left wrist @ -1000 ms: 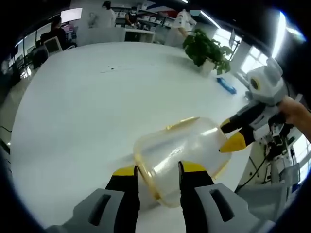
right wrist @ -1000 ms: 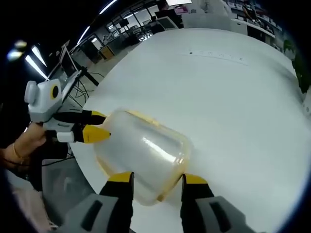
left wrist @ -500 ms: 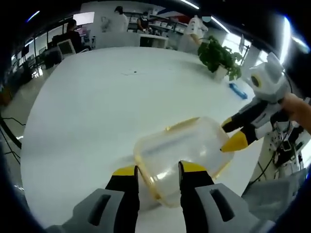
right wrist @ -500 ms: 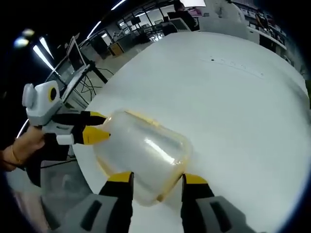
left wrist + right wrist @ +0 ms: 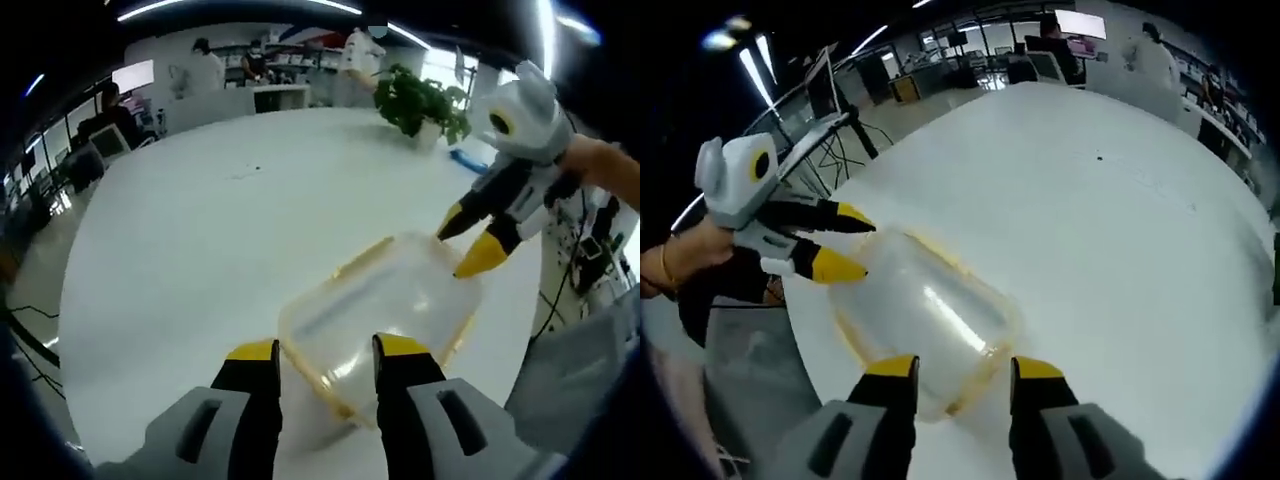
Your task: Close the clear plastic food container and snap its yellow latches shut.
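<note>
Clear plastic container [image 5: 375, 325] sits on the white table [image 5: 190, 260] near its edge, lid on by the look of it, yellow rim seal all round. Latch state: can't tell, too blurred

Change vs a second ago: in the left gripper view the right gripper [image 5: 470, 245] has swung up and now angles down onto the far end of the box instead of coming in level from the side. In the right gripper view the left gripper [image 5: 835, 242] has likewise risen a bit and tilted at its end of the box. The container holds the same place between each view's own jaws, so most of the shift in both views is the hands and cameras moving, not the box

What it means: both tongs look to be lining up on opposite ends, probably where the latches are. No snap visible yet, so I'd call the task mid-way: lid down, latching pending

Tongs: both sets of jaws spread apart, nothing gripped. Each view's own pair straddles the near end of the box; whether they touch the plastic I can't tell

Room: table edge runs just beside the box, floor and cables below. Pushing a latch toward that side could slide the box off. Plenty of bare table on the inboard side. Potted plant [image 5: 420, 102] is well apart, no obstruction
</note>
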Motion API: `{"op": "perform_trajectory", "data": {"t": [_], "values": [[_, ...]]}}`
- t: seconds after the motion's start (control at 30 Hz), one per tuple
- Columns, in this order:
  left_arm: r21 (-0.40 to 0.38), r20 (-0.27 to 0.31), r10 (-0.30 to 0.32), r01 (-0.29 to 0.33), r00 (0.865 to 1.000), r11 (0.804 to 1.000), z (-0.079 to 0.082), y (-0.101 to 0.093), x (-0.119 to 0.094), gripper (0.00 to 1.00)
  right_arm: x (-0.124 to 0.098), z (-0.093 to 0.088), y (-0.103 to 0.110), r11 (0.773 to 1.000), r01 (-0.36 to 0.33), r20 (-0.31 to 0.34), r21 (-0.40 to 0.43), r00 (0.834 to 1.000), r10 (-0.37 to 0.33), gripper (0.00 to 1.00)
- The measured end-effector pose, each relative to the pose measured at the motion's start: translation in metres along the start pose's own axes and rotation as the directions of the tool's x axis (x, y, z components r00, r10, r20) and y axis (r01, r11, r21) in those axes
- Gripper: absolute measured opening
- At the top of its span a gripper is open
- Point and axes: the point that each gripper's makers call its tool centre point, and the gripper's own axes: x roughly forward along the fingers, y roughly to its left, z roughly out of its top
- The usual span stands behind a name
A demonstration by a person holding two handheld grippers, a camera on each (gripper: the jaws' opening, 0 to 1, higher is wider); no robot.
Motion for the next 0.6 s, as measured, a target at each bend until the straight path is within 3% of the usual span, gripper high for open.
{"op": "perform_trajectory", "data": {"t": [0.17, 0.23, 0.43, 0.6], "values": [[0.034, 0.048, -0.029, 0.027, 0.998, 0.999, 0.013, -0.004, -0.008, 0.32, -0.007, 0.025, 0.018, 0.984, -0.049, 0.105, -0.171, 0.992, 0.067, 0.32], [0.06, 0.052, -0.033, 0.03, 0.998, 0.998, 0.015, -0.007, -0.008, 0.29, -0.003, 0.025, 0.023, 0.982, -0.053, 0.089, -0.18, 0.994, 0.07, 0.32], [0.142, 0.058, -0.093, 0.084, 0.994, 0.986, 0.014, -0.031, -0.003, 0.33, 0.012, 0.029, 0.037, 0.969, -0.072, 0.072, -0.237, 0.993, 0.091, 0.32], [0.161, 0.05, -0.117, 0.108, 0.992, 0.981, 0.012, -0.041, 0.001, 0.34, 0.023, 0.034, 0.041, 0.959, -0.092, 0.043, -0.268, 0.993, 0.108, 0.32]]}}
